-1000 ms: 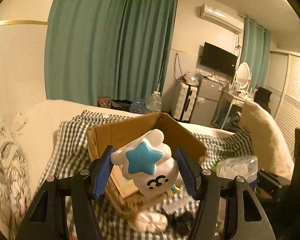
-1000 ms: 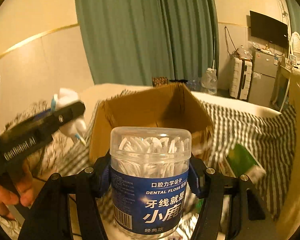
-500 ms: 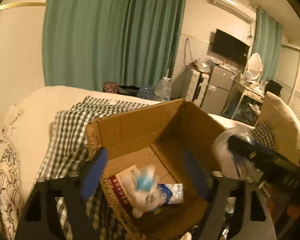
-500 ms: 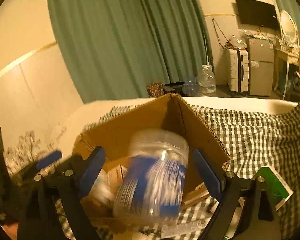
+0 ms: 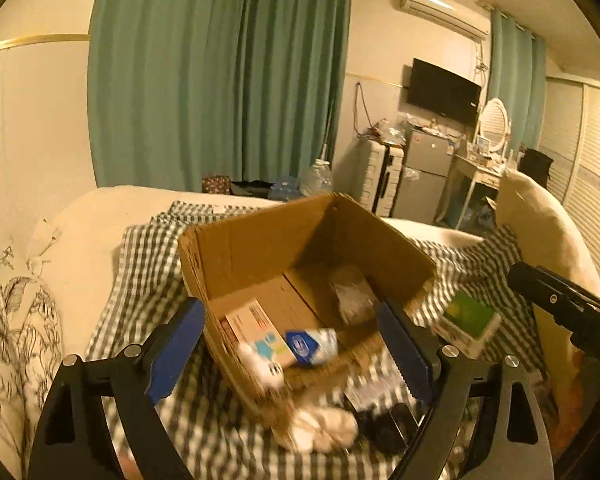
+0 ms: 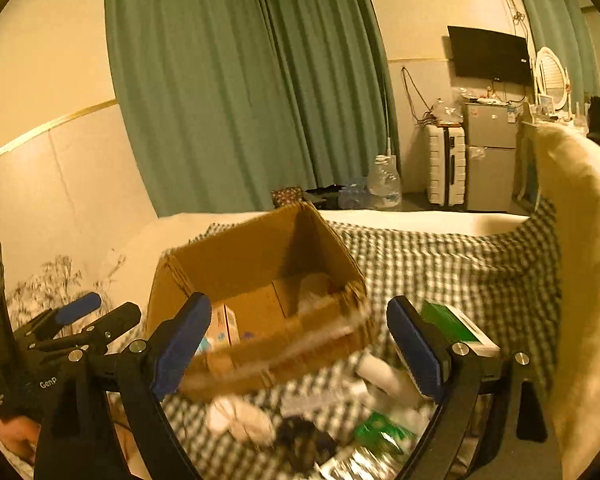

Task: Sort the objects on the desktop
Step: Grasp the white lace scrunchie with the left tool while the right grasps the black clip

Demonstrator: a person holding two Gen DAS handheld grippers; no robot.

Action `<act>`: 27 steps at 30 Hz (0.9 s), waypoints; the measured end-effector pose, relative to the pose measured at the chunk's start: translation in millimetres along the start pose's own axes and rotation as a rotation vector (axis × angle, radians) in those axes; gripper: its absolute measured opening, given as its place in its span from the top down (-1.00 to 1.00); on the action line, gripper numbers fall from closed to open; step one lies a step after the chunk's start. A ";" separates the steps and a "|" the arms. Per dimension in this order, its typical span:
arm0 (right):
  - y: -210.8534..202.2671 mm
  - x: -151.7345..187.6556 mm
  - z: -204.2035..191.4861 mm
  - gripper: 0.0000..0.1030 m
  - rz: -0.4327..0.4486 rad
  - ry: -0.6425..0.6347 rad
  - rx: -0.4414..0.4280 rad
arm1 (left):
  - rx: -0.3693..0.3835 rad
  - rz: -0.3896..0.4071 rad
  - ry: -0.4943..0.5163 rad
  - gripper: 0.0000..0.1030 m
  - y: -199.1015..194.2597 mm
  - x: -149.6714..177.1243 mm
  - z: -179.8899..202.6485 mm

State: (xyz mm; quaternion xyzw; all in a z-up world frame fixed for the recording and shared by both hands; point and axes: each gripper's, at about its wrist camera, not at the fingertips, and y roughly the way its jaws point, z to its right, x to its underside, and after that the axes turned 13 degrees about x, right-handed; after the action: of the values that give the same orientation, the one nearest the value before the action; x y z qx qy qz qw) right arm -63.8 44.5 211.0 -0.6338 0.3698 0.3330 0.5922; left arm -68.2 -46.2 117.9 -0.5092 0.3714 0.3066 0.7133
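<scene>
Green box [image 6: 452, 326]: lying flat on the checked cloth [image 6: 452, 256], outside the carton, just beside the right finger of the right gripper [image 6: 298, 346]; its long axis is running toward about 4 o'clock in the right wrist view.
Cardboard box [image 5: 296, 280]: sitting open at 12 o'clock from both tools, already holding a red-and-white packet [image 5: 256, 330] and a blue-and-white item.
Loose clutter: a white soft thing [image 6: 240, 420] and dark bits are lying at 6 o'clock under the carton; blur is hiding what they are, possibly toys.
Right gripper: jaws have just been opening, now spread wide with nothing between them.
Left gripper [image 5: 292, 346]: likewise just been opening, spread and empty.
Nearer hand: the right one, in my judgement, since the green box is sitting at 3 o'clock from its fingers.
</scene>
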 end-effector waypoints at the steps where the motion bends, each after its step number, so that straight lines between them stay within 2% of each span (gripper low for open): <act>1: -6.5 6.2 1.7 -0.74 0.000 -0.008 0.007 | 0.001 -0.006 -0.001 -0.78 -1.4 5.1 4.0; 7: -13.6 49.1 10.8 -0.74 -0.068 -0.017 0.039 | -0.005 -0.064 -0.004 -0.83 2.8 48.0 22.0; 14: 17.7 98.6 10.6 -0.71 -0.195 -0.043 0.038 | -0.023 -0.160 -0.048 -0.84 33.2 101.0 15.1; 18: 33.2 113.5 1.5 -0.67 -0.235 -0.097 0.039 | -0.022 -0.207 -0.085 -0.84 50.7 119.1 6.1; 23: 52.3 123.6 -5.1 -0.66 -0.285 -0.121 0.023 | -0.007 -0.224 -0.096 -0.84 67.8 132.1 -1.2; 27: 67.5 128.9 -7.8 -0.52 -0.328 -0.133 0.013 | 0.000 -0.225 -0.097 -0.84 85.2 139.5 -8.4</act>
State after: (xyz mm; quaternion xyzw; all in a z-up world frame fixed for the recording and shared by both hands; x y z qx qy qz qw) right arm -57.1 25.4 66.6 -0.6583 0.2233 0.2707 0.6660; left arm -64.8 -20.9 -43.8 -0.5323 0.2769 0.2488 0.7603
